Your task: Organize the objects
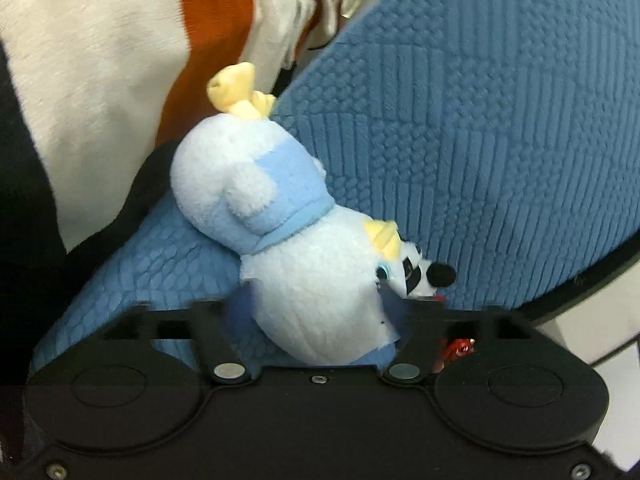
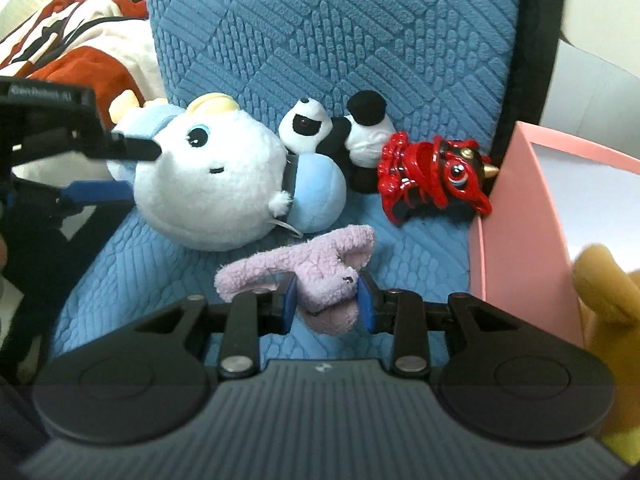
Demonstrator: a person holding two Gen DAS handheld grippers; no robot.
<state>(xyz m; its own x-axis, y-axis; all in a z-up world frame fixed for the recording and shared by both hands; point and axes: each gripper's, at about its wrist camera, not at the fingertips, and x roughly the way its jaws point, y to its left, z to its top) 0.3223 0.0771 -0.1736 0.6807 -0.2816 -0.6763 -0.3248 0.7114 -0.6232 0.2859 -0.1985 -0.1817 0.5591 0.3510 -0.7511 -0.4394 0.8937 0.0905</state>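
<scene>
A white and light-blue plush with yellow horns lies on the blue chair seat. My left gripper is shut on its head; it also shows at the left of the right wrist view. A small lilac plush lies in front of it, and my right gripper is shut on it. A panda plush and a red lion-dance toy lie against the chair back.
A pink box stands at the right of the seat, with a yellow-brown plush beside it. A white, orange and black cushion lies to the left.
</scene>
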